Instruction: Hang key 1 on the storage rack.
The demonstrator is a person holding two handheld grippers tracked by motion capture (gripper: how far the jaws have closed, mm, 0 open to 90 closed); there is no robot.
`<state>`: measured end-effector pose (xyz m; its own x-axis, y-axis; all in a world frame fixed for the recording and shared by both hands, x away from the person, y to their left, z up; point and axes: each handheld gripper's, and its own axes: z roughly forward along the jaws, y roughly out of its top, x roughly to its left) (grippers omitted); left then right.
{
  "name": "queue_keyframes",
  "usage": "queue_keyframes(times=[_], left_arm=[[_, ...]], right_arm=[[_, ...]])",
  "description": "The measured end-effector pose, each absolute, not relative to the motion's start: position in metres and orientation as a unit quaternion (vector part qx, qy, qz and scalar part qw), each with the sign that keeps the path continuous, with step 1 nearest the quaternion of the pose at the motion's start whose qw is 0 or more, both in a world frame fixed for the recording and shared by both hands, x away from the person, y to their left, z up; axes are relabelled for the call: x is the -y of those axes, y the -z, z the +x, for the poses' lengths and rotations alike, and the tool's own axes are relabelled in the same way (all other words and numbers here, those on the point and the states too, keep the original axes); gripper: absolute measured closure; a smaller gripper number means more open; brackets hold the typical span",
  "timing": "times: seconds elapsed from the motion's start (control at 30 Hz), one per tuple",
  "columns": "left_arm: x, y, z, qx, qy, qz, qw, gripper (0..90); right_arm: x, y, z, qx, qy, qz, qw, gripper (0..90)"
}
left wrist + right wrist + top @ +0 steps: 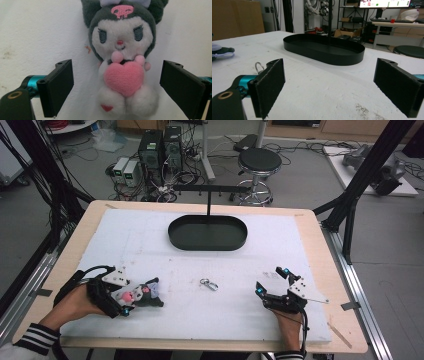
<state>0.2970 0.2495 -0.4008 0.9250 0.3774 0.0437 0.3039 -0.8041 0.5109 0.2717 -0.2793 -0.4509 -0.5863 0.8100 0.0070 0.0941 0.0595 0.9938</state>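
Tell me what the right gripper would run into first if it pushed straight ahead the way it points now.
Probably the black oval tray: it lies ahead of the right gripper, whose jaws stand open, with bare white table cover between. The small metal clasp sits off to one side.

The left gripper [131,301] lies low at the near left of the worktop, held by the person's left hand [75,304], whose striped cuff enters from the bottom corner. Its jaws point right and stand apart, their pads pressing on nothing. The right gripper [272,281], held from below by the right hand [289,322], points away from the person with its jaws spread wide.
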Motion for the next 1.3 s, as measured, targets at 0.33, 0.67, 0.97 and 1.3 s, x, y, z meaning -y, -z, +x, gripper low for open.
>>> queue_keyframes(times=[0.33,0.67,0.97,1.3], left_arm=[[-0.2519,0.4108,0.2984,-0.201,-0.048,0.947,0.248,22.8],[-0.2512,0.4104,0.2967,-0.181,-0.045,0.949,0.254,45.2],[-0.2518,0.4100,0.2967,-0.191,-0.045,0.948,0.252,50.4],[-0.2495,0.4091,0.2927,-0.183,-0.061,0.949,0.250,51.3]], right_arm=[[0.2794,0.4509,0.2717,-0.663,-0.596,0.340,0.301,9.5],[0.2792,0.4508,0.2715,-0.663,-0.594,0.341,0.301,9.5],[0.2794,0.4508,0.2716,-0.663,-0.595,0.340,0.302,9.5],[0.2792,0.4508,0.2718,-0.664,-0.594,0.338,0.304,9.5]])
